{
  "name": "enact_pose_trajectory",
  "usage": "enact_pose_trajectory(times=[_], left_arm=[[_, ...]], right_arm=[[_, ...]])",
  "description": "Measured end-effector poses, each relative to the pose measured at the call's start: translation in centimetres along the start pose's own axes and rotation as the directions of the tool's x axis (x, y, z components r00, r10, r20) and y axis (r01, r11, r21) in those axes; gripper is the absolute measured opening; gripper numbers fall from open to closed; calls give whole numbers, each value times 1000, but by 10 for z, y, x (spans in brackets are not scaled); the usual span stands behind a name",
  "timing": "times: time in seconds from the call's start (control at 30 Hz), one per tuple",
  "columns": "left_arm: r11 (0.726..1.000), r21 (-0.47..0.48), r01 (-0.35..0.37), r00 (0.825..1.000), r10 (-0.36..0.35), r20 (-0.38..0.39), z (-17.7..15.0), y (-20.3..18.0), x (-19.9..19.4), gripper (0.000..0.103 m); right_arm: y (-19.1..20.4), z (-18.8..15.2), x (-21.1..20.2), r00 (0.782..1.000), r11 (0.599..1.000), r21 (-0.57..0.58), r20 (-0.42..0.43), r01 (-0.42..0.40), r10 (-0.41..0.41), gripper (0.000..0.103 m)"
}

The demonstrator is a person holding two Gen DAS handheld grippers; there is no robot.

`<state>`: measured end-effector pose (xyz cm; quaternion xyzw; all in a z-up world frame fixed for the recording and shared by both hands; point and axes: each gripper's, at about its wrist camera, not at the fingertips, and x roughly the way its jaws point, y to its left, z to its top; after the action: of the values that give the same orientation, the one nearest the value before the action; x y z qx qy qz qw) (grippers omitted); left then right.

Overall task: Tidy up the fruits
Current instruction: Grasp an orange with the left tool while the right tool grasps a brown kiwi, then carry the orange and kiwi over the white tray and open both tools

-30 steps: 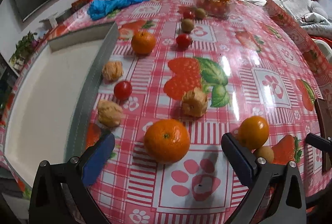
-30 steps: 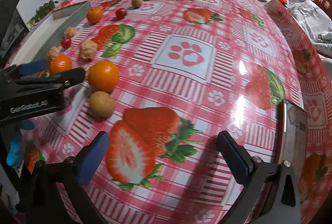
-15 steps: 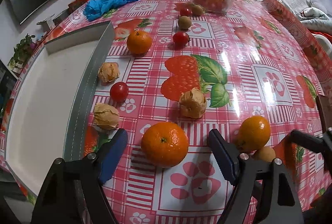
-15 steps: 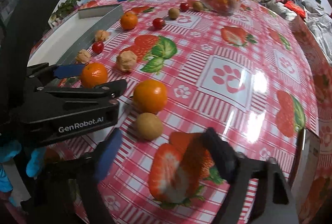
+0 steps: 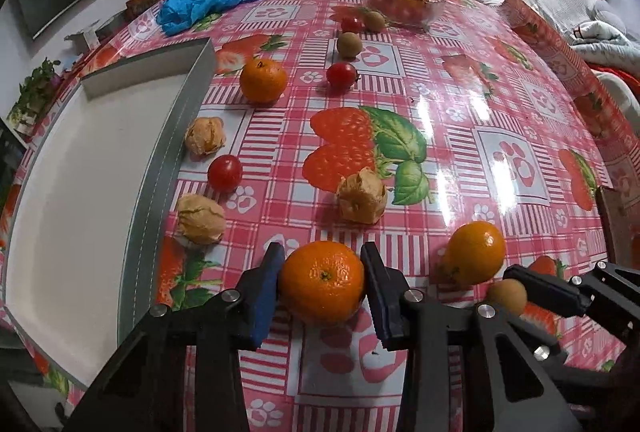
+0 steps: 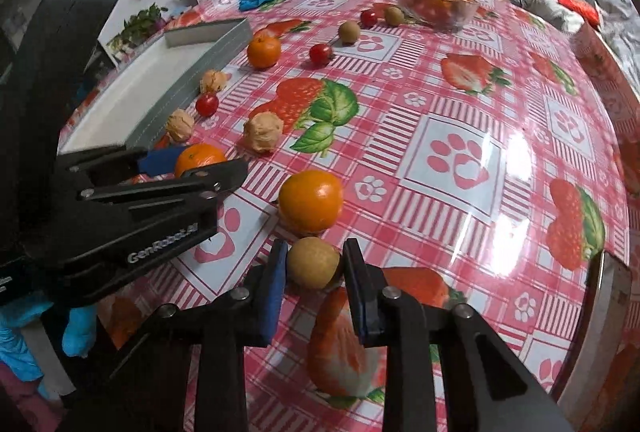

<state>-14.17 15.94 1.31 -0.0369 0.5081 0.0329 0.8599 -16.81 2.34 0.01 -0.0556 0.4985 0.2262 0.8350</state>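
On the pink strawberry-print tablecloth, an orange mandarin (image 5: pixel 322 286) sits between the blue pads of my left gripper (image 5: pixel 322 256). The jaws are closing and both pads touch its sides. In the right wrist view, a small brown round fruit (image 6: pixel 314 262) sits between the pads of my right gripper (image 6: pixel 315 251), whose jaws are closing and pressing on it. A second mandarin (image 6: pixel 310 199) lies just beyond the brown fruit. The left gripper (image 6: pixel 192 167) shows at the left of that view, around its mandarin (image 6: pixel 198 156).
A white tray with a grey rim (image 5: pixel 168 151) runs along the left. Papery husked fruits (image 5: pixel 362 201), cherry tomatoes (image 5: pixel 225 172), another mandarin (image 5: pixel 263 79) and brown fruits (image 5: pixel 349 43) are scattered ahead. A glass bowl of fruit (image 5: pixel 402 5) and blue gloves (image 5: pixel 200 5) lie at the far end.
Both grippers went from wide open to closed in on fruit: the left around the near mandarin, the right, after swinging left, around the small brown fruit.
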Motion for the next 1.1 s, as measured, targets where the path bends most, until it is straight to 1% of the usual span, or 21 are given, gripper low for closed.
enact_pose_trajectory(times=[0.27, 0.53, 0.73, 0.9, 1.1], left_arm=[[999, -27, 34, 999, -33, 43, 1, 17, -28, 41], [996, -83, 24, 996, -16, 90, 7, 51, -53, 41], [994, -109, -13, 992, 26, 120, 10, 80, -68, 41], [988, -134, -76, 986, 94, 137, 10, 111, -77, 41], [975, -175, -140, 979, 162, 120, 5, 152, -75, 41]], right_arm=[[-7, 10, -24, 999, 1000, 24, 44, -10, 9, 31], [13, 30, -32, 998, 999, -31, 63, -17, 19, 31], [36, 50, -31, 996, 996, -75, 66, -49, 54, 31], [67, 75, -28, 993, 987, -134, 72, -88, 98, 31], [109, 101, -19, 988, 969, -210, 50, -132, 145, 31]])
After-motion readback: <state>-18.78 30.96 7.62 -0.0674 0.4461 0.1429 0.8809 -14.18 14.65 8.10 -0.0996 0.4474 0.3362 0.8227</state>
